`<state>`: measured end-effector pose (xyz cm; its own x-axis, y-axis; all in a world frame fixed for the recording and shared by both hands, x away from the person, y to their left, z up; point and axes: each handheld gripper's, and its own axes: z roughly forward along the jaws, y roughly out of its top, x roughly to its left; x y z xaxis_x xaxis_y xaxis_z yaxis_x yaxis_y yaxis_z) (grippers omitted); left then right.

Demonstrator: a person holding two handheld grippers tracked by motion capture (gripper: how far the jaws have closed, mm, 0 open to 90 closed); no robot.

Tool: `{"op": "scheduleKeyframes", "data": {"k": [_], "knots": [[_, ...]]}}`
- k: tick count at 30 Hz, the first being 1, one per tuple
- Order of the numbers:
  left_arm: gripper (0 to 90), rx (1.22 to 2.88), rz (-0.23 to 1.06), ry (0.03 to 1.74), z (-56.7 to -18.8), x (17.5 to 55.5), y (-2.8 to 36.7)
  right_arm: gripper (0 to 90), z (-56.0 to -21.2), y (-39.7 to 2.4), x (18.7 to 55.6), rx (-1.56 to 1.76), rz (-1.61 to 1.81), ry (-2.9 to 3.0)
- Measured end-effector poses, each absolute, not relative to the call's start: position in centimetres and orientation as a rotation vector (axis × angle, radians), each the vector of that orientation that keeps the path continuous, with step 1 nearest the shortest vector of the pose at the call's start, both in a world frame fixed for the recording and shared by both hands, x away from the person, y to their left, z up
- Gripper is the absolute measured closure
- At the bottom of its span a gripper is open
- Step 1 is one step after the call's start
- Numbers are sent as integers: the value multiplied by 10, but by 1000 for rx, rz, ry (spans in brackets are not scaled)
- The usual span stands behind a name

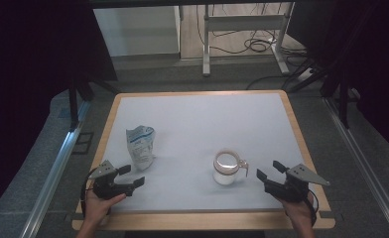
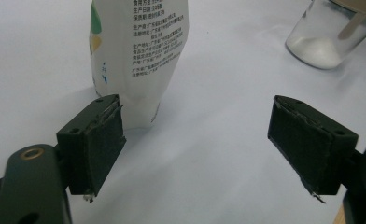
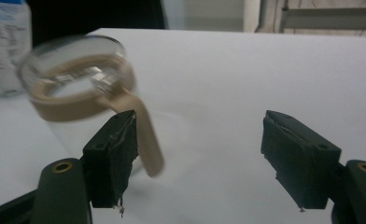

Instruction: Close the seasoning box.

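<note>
A white printed pouch [image 1: 141, 146] stands upright on the left of the white table [image 1: 197, 114]. A glass jar [image 1: 226, 168] with a tan band and a tan clasp lever holds some white powder and stands right of centre. My left gripper [image 1: 133, 175] hovers just in front of the pouch [image 2: 139, 51], open [image 2: 195, 105], nothing between the pads. My right gripper [image 1: 268, 170] is just right of the jar, open [image 3: 197, 116] and empty. The jar [image 3: 73, 79] lies ahead to its left, the clasp lever [image 3: 148, 140] hanging beside the left pad. The jar [image 2: 319, 39] also shows far right in the left gripper view.
The table has a wooden rim [image 1: 202, 221] close to both hands. Metal rails [image 1: 58, 163] run along the floor on either side. A desk frame [image 1: 242, 29] with cables stands behind the table. Open white surface lies between pouch and jar.
</note>
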<state>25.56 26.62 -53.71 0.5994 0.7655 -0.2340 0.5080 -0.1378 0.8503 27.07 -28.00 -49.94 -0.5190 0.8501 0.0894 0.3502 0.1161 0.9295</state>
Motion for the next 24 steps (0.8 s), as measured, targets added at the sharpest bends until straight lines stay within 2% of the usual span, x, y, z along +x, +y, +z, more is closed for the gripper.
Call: {"op": "scheduleKeyframes", "data": {"k": [10, 24], "knots": [[185, 1806, 314, 1030, -537, 254, 266, 277, -514, -305, 268, 1248, 1350, 1890], [185, 1803, 309, 1027, -536, 254, 265, 273, -515, -306, 268, 1240, 1353, 1887]]}}
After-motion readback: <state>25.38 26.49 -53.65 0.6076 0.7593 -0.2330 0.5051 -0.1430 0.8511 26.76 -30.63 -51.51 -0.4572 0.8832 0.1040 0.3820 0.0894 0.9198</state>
